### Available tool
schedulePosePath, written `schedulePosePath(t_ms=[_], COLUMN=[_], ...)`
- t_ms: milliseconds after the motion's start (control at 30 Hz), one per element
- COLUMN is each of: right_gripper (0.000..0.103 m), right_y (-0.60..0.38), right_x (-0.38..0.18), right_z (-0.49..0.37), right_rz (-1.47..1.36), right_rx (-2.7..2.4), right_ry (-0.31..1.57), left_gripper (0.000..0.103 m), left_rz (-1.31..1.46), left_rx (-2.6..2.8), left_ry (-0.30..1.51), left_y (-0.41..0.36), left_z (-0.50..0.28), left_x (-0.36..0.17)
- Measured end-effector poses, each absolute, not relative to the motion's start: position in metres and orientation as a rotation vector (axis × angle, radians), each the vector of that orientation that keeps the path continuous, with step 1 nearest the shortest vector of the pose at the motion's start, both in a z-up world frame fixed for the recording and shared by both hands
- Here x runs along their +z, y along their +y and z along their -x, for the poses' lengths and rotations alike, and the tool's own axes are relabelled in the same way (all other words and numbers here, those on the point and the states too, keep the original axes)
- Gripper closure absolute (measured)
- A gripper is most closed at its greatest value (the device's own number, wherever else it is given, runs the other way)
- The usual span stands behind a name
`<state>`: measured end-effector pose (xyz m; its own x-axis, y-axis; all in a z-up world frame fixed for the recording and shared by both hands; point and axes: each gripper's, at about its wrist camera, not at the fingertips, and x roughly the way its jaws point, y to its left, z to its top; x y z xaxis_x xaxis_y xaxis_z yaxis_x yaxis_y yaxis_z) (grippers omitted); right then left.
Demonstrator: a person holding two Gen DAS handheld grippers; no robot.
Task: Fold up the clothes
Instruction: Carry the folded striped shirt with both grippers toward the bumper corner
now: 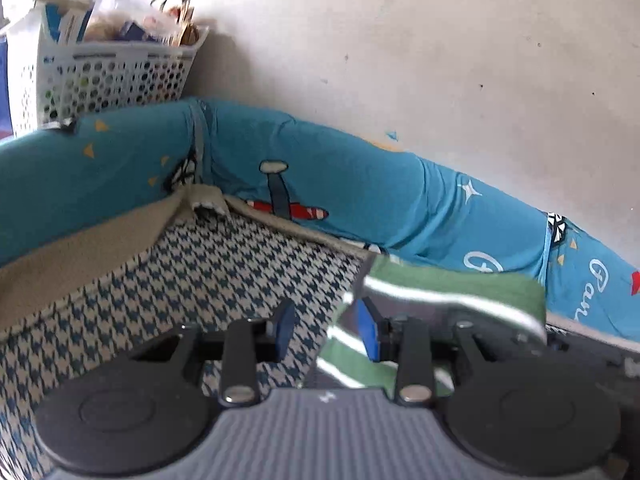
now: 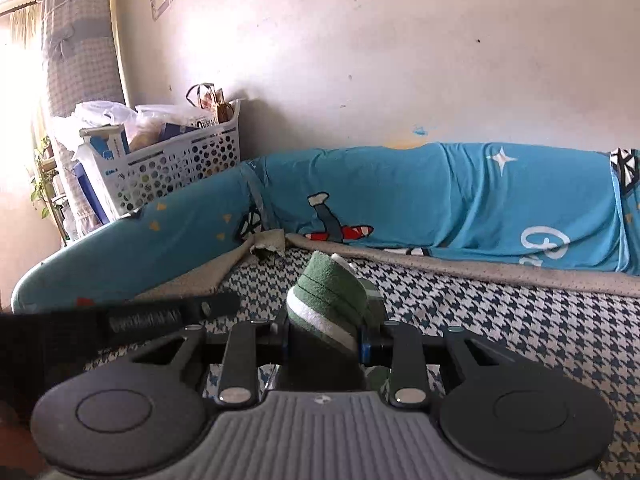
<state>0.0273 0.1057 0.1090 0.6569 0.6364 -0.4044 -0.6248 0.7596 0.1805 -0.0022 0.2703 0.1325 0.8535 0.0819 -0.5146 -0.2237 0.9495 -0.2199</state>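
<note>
A houndstooth blanket [image 2: 500, 312] with a beige border covers the bed, edged by a blue bumper cushion [image 2: 400, 192] printed with a plane. Behind the corner, a white perforated basket [image 2: 176, 160] stuffed with bags and boxes stands against the marked white wall [image 2: 360, 48].

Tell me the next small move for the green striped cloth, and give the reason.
Probably lower both ends onto the houndstooth blanket and lay the green striped cloth flat. The right gripper clamps a bunched fold of it, while in the left wrist view the cloth drapes over one pad of the left gripper, whose jaws show a gap; its hold looks loose.
</note>
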Motion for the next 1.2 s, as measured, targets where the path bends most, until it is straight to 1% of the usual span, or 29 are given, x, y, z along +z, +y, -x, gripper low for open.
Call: schedulePosePath(t_ms=[100,133,167,200,267,333,400,467,500,533,567,600,667,733,833,933,967,1133,1200], right_gripper=[0.074,0.074,0.074,0.074,0.074,0.074,0.074,0.074,0.074,0.074,0.074,0.073,0.072,0.066,0.064,0.064,0.063,0.06,0.058], right_y=[0.11,0.113,0.115,0.117,0.118,0.118,0.109,0.096,0.088,0.079,0.069,0.061,0.044,0.022,-0.006,-0.026,-0.032,-0.05,-0.053], right_x=[0.116,0.118,0.12,0.122,0.126,0.129,0.129,0.125,0.121,0.114,0.107,0.097,0.076,0.055,0.038,0.034,0.034,0.03,0.026], right_z=[-0.024,-0.022,-0.02,-0.018,-0.015,-0.013,-0.014,-0.016,-0.018,-0.021,-0.024,-0.029,-0.039,-0.049,-0.053,-0.057,-0.059,-0.061,-0.061], right_rz=[-0.036,-0.036,-0.036,-0.036,-0.035,-0.038,-0.063,-0.072,-0.069,-0.065,-0.06,-0.051,-0.033,-0.04,-0.037,-0.063,-0.084,-0.169,-0.18], right_rx=[0.728,0.735,0.742,0.747,0.755,0.761,0.744,0.703,0.675,0.642,0.608,0.569,0.489,0.417,0.346,0.336,0.339,0.354,0.358], right_ry=[0.456,0.451,0.447,0.443,0.432,0.421,0.424,0.434,0.441,0.455,0.47,0.493,0.539,0.591,0.613,0.623,0.63,0.667,0.683], left_gripper=[0.071,0.068,0.06,0.054,0.053,0.05,0.05,0.05,0.048,0.045,0.039,0.036,0.036,0.035,0.033,0.029,0.026,0.023,0.015], left_rz=[0.324,0.348,0.391,0.442,0.639,0.809,0.886,0.896,0.89,0.881,0.871,0.861,0.837,0.814,0.798,0.767,0.763,0.769,0.77], left_rx=[0.169,0.179,0.196,0.209,0.2,0.182,0.169,0.159,0.148,0.139,0.13,0.12,0.091,0.06,0.007,-0.038,-0.042,-0.056,-0.054], left_ry=[0.555,0.567,0.589,0.608,0.626,0.646,0.676,0.693,0.701,0.71,0.719,0.729,0.755,0.786,0.825,0.848,0.848,0.858,0.86], left_y=[0.275,0.278,0.286,0.294,0.318,0.336,0.343,0.343,0.341,0.339,0.334,0.33,0.316,0.303,0.285,0.268,0.263,0.246,0.243], left_z=[0.005,0.006,0.007,0.007,0.01,0.013,0.013,0.012,0.011,0.011,0.009,0.007,0.001,-0.003,-0.007,-0.009,-0.009,-0.015,-0.021], left_x=[0.127,0.125,0.121,0.116,0.098,0.08,0.066,0.059,0.057,0.055,0.054,0.052,0.049,0.044,0.037,0.031,0.029,0.021,0.019])
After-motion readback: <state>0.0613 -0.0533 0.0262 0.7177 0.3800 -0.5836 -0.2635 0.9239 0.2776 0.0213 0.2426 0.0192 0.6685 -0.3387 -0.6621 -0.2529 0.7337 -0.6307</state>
